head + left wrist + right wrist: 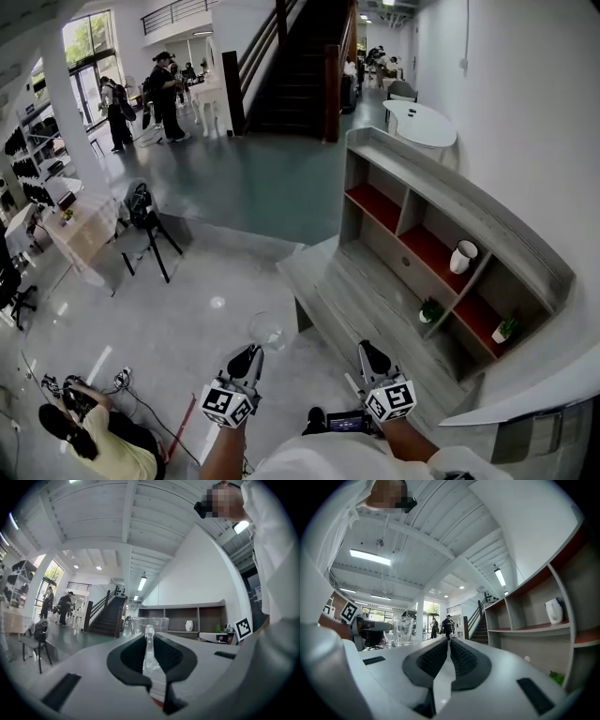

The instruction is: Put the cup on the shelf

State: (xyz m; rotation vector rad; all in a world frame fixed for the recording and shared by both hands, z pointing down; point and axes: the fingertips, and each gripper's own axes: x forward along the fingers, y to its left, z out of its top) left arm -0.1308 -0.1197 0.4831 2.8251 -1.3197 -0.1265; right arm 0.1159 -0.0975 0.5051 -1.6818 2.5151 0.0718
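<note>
Two grippers are pointing ahead over the floor in the head view. The left gripper [247, 360], at about 7 o'clock in that view, is pinching the cup [265, 330] by its thin handle, jaws narrow around it. The clear body is hanging out past the tips toward 12 o'clock. The left gripper view is showing how little is being gripped. Only the handle is sitting between the pads [133, 654], so the cup is probably acting as a lever on them. A jolt or a quick swing could be twisting it in the grip, or slipping it free to break on the hard floor. Being clear glass, its rim is also blending into the background, so it could be clipping a shelf board on the way in. The right gripper [374, 357], at about 5 o'clock, is pressed together on nothing and is lending no support under the cup. The shelf [469, 202] is stretching from 1 to 4 o'clock, well apart from the cup, and not every bay is free. A white vase [463, 256] is standing in one bay at 3 o'clock, and a plant [430, 310] and a second plant [506, 327] are sitting lower, toward 4 o'clock. Steering into those bays would be risking a knock, while the bare red-floored bays nearer 1 o'clock are looking safer.
</note>
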